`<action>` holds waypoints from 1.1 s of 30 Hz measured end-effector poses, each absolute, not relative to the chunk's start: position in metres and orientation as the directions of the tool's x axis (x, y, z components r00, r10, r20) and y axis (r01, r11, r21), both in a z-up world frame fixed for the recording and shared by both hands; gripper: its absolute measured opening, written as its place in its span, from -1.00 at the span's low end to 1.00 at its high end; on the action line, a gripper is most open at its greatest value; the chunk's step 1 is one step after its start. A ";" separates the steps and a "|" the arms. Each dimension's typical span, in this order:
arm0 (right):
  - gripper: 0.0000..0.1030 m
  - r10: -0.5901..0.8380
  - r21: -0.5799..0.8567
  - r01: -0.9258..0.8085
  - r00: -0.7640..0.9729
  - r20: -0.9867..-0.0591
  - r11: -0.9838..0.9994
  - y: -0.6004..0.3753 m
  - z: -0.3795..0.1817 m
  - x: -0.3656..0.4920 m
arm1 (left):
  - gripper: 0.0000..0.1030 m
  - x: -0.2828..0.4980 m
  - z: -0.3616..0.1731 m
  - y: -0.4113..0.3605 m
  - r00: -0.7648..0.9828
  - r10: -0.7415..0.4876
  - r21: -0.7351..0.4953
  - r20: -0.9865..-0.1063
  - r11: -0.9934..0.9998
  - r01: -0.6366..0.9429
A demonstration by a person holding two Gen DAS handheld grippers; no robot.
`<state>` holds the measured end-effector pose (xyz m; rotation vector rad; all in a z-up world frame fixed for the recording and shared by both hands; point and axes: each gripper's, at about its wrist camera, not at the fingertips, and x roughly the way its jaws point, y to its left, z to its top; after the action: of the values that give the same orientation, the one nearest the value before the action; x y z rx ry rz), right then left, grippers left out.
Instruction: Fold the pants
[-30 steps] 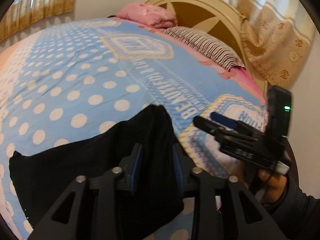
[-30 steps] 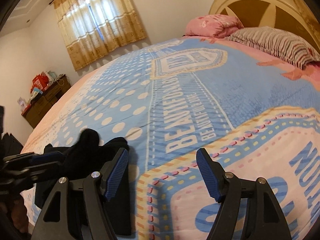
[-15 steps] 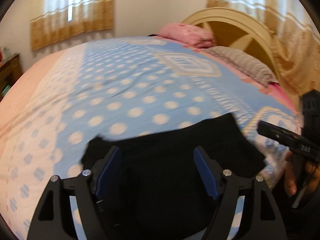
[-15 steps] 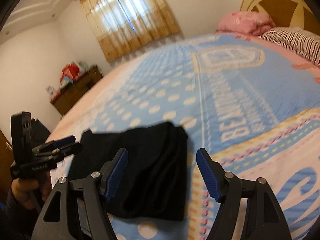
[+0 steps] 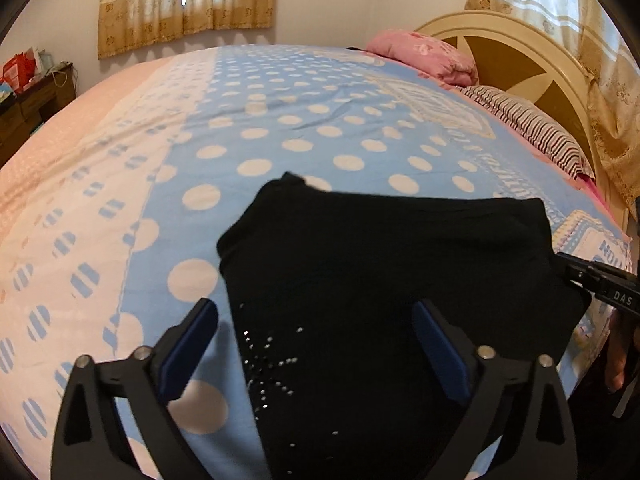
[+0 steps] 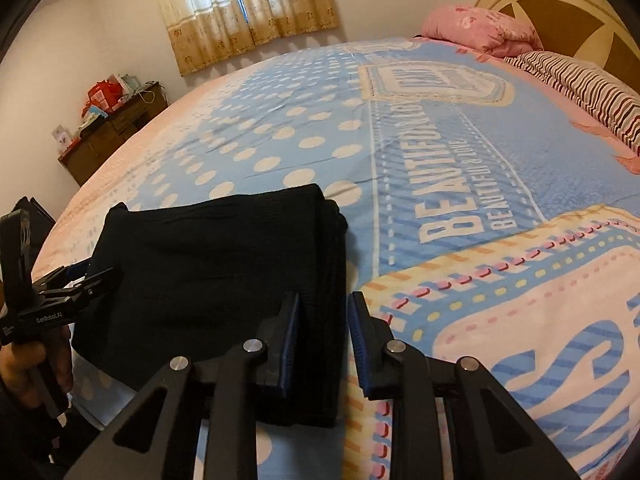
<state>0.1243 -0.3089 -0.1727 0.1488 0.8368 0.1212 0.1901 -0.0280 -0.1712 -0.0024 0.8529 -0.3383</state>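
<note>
We see a bed [image 6: 460,152] under a blue spread [image 5: 280,120] with white dots, pink along its left side and printed with lettering (BEAUTIFUL among it) toward the right. Black pants [image 6: 216,264], folded into a flat stack, lie on the spread near its close edge. At the headboard [image 5: 520,52] end a pink pillow [image 6: 480,28] and a striped pillow [image 6: 580,84] rest side by side, touching.

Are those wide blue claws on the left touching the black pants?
Cannot tell. In the left wrist view the left gripper is opening wide over the pants; nothing is pinched, but no gap shows beneath its fingers.
</note>
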 end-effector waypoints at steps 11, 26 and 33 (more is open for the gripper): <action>-0.07 0.317 0.259 -0.187 0.644 -0.696 0.948 -0.279 -0.155 0.172 | 1.00 0.214 -0.142 -0.024 0.692 -0.252 -0.076 -0.676 0.959 0.274; -0.07 0.310 0.207 -0.237 0.585 -0.750 0.949 -0.277 -0.172 0.106 | 1.00 0.192 -0.155 -0.020 0.645 -0.294 -0.131 -0.705 0.949 0.288; -0.07 0.358 0.285 -0.219 0.646 -0.675 0.933 -0.299 -0.154 0.095 | 1.00 0.193 -0.172 -0.020 0.611 -0.286 -0.139 -0.738 0.951 0.277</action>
<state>0.0951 -0.2991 -0.1542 0.1843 0.8050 0.3299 0.1933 -0.0196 -0.1716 -0.0112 0.8537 -0.3251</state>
